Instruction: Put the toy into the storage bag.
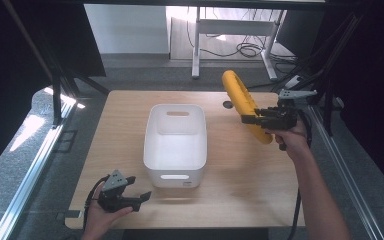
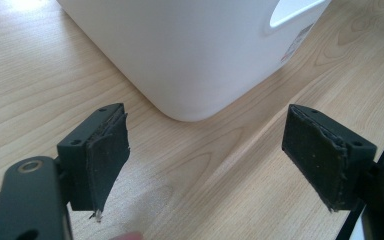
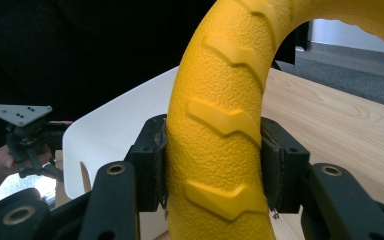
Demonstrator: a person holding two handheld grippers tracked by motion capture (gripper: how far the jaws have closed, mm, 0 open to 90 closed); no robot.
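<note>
One yellow ring (image 1: 243, 104) with a raised tread pattern; one white plastic bin (image 1: 175, 142) with handle slots; one wooden worktop (image 1: 250, 175); two hand-held grippers, left gripper (image 1: 141, 198) and right gripper (image 1: 247, 119).

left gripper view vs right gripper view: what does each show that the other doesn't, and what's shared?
Left gripper view alone: the left claw open, nothing between its pads, facing a rounded lower corner of the white bin.
Right gripper view alone: the right claw shut on the yellow ring, its raised chevron tread plain to see, and the other hand's gripper farther off.
Both: the white bin and the wooden table.
</note>
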